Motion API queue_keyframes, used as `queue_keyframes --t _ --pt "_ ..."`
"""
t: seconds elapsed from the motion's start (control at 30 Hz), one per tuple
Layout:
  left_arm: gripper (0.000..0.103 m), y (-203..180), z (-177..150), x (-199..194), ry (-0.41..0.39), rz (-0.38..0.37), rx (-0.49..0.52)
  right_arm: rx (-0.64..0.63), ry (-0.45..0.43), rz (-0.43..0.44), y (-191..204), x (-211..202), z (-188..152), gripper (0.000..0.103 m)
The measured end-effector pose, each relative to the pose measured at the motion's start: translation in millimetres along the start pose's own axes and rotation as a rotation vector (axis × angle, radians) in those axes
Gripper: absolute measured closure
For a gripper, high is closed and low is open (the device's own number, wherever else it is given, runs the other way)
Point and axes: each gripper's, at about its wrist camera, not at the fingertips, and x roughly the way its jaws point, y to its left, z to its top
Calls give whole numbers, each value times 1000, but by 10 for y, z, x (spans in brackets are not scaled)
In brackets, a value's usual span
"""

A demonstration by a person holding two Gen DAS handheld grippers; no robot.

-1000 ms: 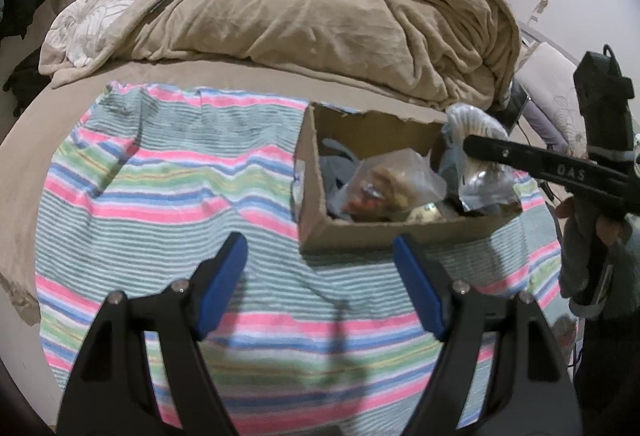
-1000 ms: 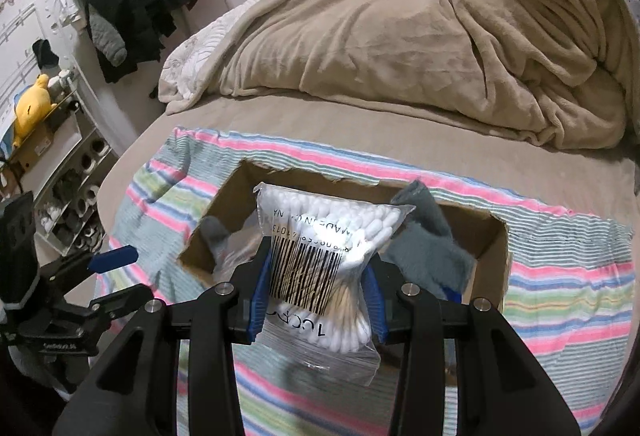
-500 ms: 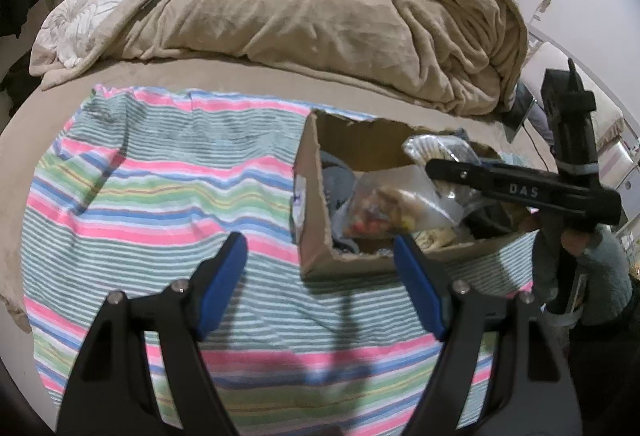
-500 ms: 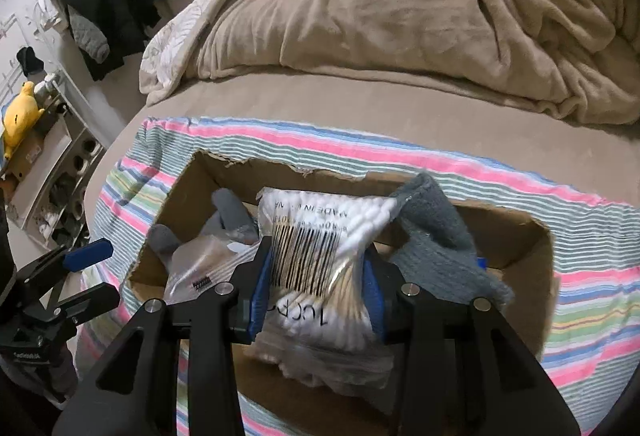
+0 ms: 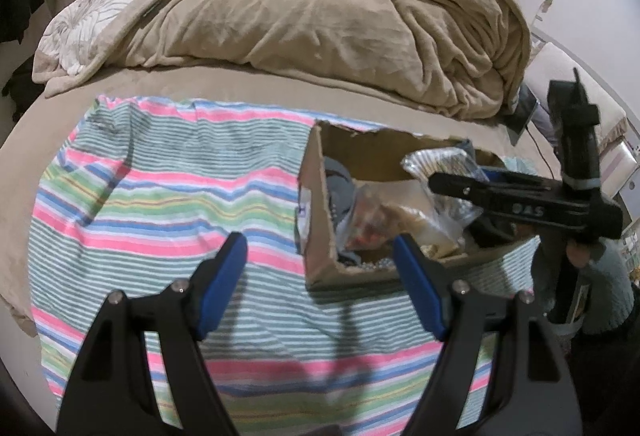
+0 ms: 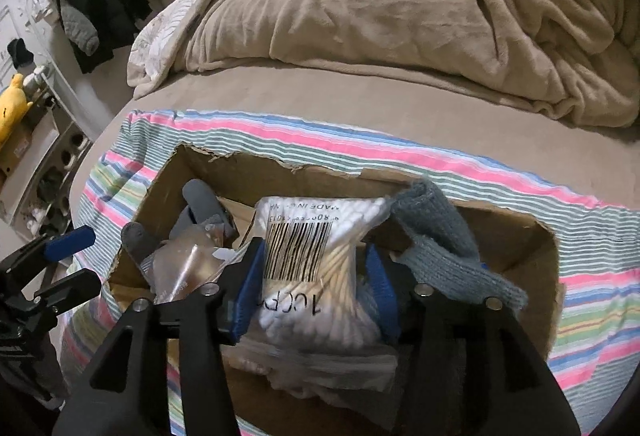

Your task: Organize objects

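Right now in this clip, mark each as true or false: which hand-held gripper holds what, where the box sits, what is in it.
1. The right hand-held gripper is shut on the bag of cotton swabs. True.
2. The left hand-held gripper grips a grey glove. False: it is open and holds nothing.
3. The cardboard box sits on the striped cloth. True.
4. The box holds only the swabs. False: a grey glove and other plastic bags lie in it too.
5. The beige blanket covers the box. False: it is heaped behind it.
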Motion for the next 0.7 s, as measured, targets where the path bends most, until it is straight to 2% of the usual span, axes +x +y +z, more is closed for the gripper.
queue_keyframes --t 0.07,0.7 --pt "26 -28 -3 -29 1 2 8 -5 -17 -4 29 -78 -28 32" --pt "26 -377 -62 -506 -52 0 66 -16 -79 -38 128 -799 -381 32"
